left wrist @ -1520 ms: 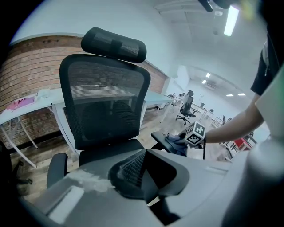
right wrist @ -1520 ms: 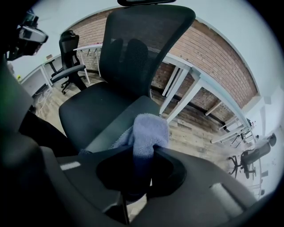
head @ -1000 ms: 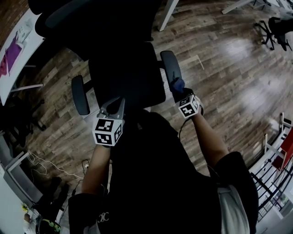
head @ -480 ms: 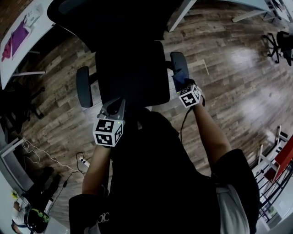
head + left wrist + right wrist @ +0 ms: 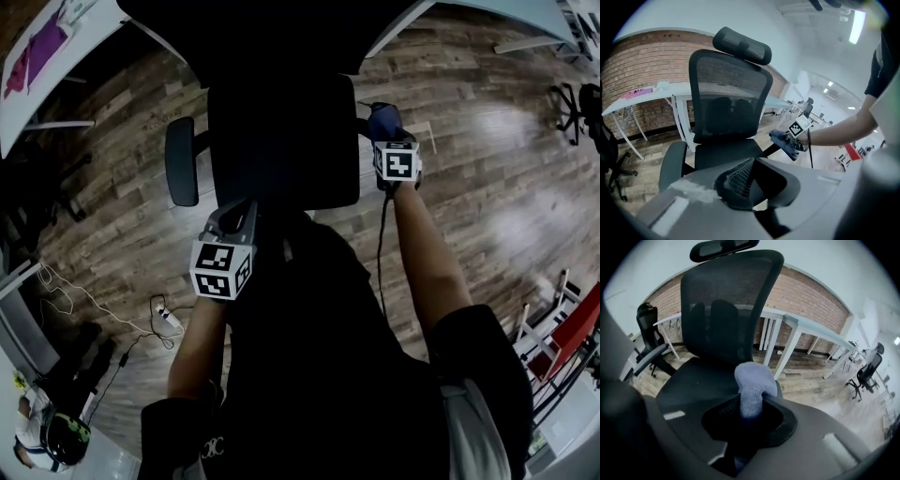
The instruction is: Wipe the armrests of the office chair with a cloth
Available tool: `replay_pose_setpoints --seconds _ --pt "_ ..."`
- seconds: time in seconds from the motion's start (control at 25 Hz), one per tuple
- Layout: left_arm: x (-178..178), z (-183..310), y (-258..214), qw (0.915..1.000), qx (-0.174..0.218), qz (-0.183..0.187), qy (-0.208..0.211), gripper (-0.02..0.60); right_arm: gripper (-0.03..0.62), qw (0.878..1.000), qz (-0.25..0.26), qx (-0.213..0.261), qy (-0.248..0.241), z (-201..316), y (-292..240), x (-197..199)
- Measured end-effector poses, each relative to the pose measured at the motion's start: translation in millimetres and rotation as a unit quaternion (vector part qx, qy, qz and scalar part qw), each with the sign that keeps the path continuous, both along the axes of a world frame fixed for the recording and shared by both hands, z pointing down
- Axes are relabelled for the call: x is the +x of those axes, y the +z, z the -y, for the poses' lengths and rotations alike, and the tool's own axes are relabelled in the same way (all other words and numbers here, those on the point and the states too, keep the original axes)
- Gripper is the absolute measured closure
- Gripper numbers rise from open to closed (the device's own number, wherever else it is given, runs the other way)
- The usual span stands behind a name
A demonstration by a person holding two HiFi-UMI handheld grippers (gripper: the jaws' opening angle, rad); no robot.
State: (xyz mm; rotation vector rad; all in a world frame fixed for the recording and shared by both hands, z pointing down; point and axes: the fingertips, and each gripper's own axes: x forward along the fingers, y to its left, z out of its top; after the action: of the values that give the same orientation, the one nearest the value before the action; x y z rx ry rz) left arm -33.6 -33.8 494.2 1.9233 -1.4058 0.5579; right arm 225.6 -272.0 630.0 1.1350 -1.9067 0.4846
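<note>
A wooden floor fills the head view on both sides of the frame. The black office chair sits at the upper middle, seen from straight above as a dark seat. Only the left gripper view shows its mesh back upright and its headrest near the top of the frame, with a brick wall behind it. The right gripper view shows a long white table running off to the right behind the chair, along the same brick.

The left-hand armrest lies bare to the left of the seat in the head view. It shows again at the lower left of the left gripper view. The right-hand armrest is almost wholly covered from above, with only a dark sliver showing beside the seat.

The left tool hangs below the seat's front edge at centre-left. Its jaws are drawn together with nothing between them, as its own view confirms. The right tool sits at the upper right of the seat, over the covered armrest.

The blue cloth is bunched on top of that armrest. The right gripper view alone shows it pinched upright between the closed jaws, at centre frame.
</note>
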Motion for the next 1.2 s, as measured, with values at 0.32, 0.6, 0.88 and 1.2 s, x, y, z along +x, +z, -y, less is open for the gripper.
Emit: replay_pose_setpoints --seconds 0.32,0.6,0.88,1.2 --pt "-22.4 2.3 9.3 0.9993 -0.008 -0.020 0.032 0.576 0.523 0.970 0.171 0.036 0.171 -61.2 -9.0 -68.7" --pt "-44.5 6.8 26.4 0.9936 -0.035 -0.026 0.104 0.577 0.523 0.899 0.192 0.055 0.389 -82.5 27.3 -51.1" --pt "-62.1 4.7 53.6 0.9815 -0.061 -0.014 0.181 0.577 0.523 0.824 0.216 0.115 0.511 -67.6 45.3 -20.2" --pt "-69.7 13.2 72.7 0.9753 -0.059 -0.011 0.213 0.576 0.523 0.795 0.234 0.187 0.528 -44.3 51.2 8.0"
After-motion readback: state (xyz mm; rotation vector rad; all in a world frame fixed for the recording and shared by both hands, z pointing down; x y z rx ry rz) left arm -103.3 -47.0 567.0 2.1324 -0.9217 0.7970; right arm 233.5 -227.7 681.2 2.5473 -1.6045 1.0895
